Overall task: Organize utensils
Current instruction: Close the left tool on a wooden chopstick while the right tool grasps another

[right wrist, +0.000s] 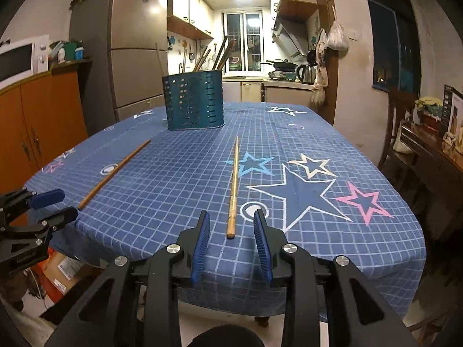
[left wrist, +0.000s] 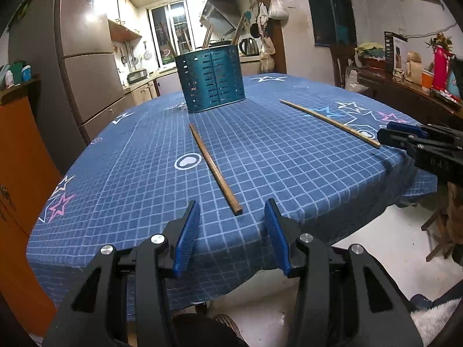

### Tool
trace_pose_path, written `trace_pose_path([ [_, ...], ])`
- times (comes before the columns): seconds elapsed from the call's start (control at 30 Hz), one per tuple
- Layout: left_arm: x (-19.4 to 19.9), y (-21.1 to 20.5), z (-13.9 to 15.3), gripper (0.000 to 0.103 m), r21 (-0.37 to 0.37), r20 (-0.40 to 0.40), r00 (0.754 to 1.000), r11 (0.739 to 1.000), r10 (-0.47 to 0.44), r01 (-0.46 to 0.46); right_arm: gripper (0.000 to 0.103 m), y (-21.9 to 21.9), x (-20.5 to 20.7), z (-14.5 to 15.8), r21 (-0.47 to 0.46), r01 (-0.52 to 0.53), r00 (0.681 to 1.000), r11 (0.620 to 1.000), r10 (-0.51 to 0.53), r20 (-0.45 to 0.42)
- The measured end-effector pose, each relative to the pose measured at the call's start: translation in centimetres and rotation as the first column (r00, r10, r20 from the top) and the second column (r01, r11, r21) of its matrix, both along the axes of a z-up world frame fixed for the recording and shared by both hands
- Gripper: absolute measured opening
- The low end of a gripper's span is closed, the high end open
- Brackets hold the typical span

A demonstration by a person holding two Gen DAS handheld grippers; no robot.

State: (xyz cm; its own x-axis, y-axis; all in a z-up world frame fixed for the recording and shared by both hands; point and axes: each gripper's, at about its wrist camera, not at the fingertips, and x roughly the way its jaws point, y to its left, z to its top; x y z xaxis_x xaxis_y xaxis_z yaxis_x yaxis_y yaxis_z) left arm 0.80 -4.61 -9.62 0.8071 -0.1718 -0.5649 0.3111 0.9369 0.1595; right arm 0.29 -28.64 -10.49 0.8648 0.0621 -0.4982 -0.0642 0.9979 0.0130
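Note:
A teal perforated utensil holder (left wrist: 211,79) (right wrist: 194,101) stands at the far side of the table with several sticks in it. A dark brown chopstick (left wrist: 214,170) (right wrist: 114,170) lies on the blue checked tablecloth (left wrist: 139,173). Its near end sits just ahead of my left gripper (left wrist: 233,212), which is open with nothing between its blue pads. A paler chopstick (right wrist: 233,186) (left wrist: 330,123) lies to the right. My right gripper (right wrist: 231,225) is open just behind its near end, not touching it. Each gripper also shows at the edge of the other's view.
A tall fridge (right wrist: 127,49) and orange cabinets (right wrist: 37,121) stand left of the table. A wooden sideboard (left wrist: 411,92) with boxes and a pink bottle is on the right, a chair (right wrist: 399,121) beside it. The table's near edge drops to a white floor.

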Motion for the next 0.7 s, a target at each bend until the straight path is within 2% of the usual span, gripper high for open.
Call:
trace_pose_path([
  [0.2,0.0,-0.5,-0.6,0.042,-0.008,0.025,0.999,1.000,0.023,-0.022,0.031,0.3,0.5,-0.9,-0.021,0.018,1.000,1.000,-0.018,-0.008],
  [0.23,-0.1,-0.5,-0.6,0.041,-0.012,0.029,0.999,1.000,0.024,-0.024,0.026,0.1,0.9,-1.1,-0.010,0.016,1.000,1.000,-0.016,-0.022],
  [0.33,-0.3,-0.6,-0.9,0.038,-0.017,0.050,0.998,0.999,0.028,-0.027,0.023,0.1,1.1,-1.5,-0.005,0.017,1.000,1.000,-0.017,-0.021],
  [0.37,-0.4,-0.7,-0.9,0.038,-0.016,0.056,0.998,0.999,0.029,-0.028,0.018,0.3,1.1,-1.5,-0.017,0.013,1.000,1.000,-0.014,-0.018],
  [0.47,-0.7,-0.8,-1.1,0.025,-0.030,0.068,0.998,1.000,0.004,-0.001,0.017,0.6,1.0,-1.5,-0.034,0.003,1.000,0.999,-0.003,-0.009],
  [0.53,-0.8,-1.0,-1.2,0.012,-0.031,0.076,0.997,0.999,-0.008,0.010,0.016,0.2,1.0,-1.6,0.003,0.005,1.000,1.000,-0.005,-0.010],
  [0.6,-0.8,-0.8,-1.2,0.008,-0.045,0.069,0.998,0.999,-0.013,0.016,0.010,-0.1,0.7,-1.7,0.031,0.016,1.000,0.999,-0.016,-0.009],
  [0.7,-0.2,0.2,-0.9,0.005,-0.087,0.041,0.999,0.996,-0.001,0.005,0.008,-0.3,0.4,-1.6,0.069,0.029,1.000,0.997,-0.028,-0.015],
])
